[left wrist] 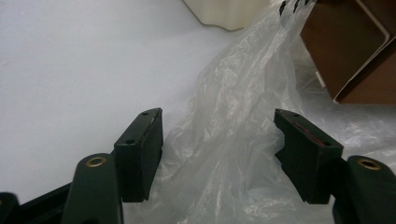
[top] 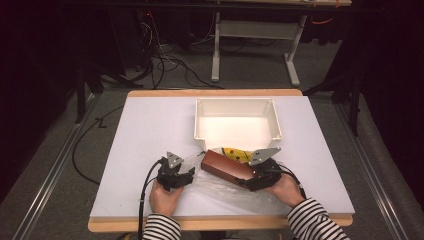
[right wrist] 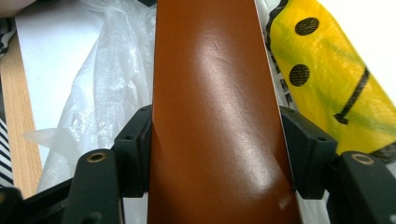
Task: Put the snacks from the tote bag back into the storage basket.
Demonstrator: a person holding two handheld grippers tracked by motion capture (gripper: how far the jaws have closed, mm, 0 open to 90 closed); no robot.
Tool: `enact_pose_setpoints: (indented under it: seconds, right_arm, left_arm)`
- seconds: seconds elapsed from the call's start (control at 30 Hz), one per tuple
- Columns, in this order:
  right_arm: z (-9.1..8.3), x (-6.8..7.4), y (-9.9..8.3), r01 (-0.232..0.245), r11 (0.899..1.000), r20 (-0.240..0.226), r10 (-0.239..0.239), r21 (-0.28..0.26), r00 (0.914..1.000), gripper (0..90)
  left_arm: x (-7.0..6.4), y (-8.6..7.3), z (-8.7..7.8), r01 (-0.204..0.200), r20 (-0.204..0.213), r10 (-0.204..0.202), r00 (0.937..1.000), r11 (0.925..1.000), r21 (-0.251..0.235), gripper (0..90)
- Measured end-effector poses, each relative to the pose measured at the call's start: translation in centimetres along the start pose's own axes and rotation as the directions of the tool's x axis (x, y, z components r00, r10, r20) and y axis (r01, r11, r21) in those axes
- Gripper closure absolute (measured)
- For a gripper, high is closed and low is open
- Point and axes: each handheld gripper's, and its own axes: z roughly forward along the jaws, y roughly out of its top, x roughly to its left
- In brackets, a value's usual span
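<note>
A brown box (top: 226, 167) lies slanted on a clear plastic bag (top: 220, 186) near the table's front. My right gripper (top: 256, 178) is shut on the box's near end; in the right gripper view the jaws press both sides of the brown box (right wrist: 215, 116). A yellow smiley print (right wrist: 327, 74) on the bag shows beside it, and again behind the box (top: 237, 154). My left gripper (top: 181, 176) stands open at the bag's left edge. In the left gripper view, crumpled bag plastic (left wrist: 233, 135) rises between the spread jaws, touching neither pad clearly. The box (left wrist: 355, 51) sits at upper right.
An empty white bin (top: 236, 120) stands just behind the box at the table's middle. The white table top (top: 145, 130) is bare on the left and far right. The wooden front edge (top: 220, 222) lies close below my hands.
</note>
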Motion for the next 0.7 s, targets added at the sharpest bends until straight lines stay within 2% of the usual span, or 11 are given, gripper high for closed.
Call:
enact_pose_setpoints:
  seconds: [0.33, 0.7]
  right_arm:
    - [-1.5, -0.1, 0.6, -0.019, 0.999, -0.007, 0.019, -0.031, 0.9998, 36.8]
    - [-2.3, -0.6, 1.0, -0.032, 0.999, -0.011, 0.031, -0.041, 0.9994, 36.8]
  left_arm:
    - [0.0, 0.0, 0.0, 0.001, 0.002, -0.001, 1.0, 1.0, -0.002, 35.3]
    - [0.0, 0.0, 0.0, 0.002, 0.002, -0.002, 1.0, 1.0, -0.003, 35.4]
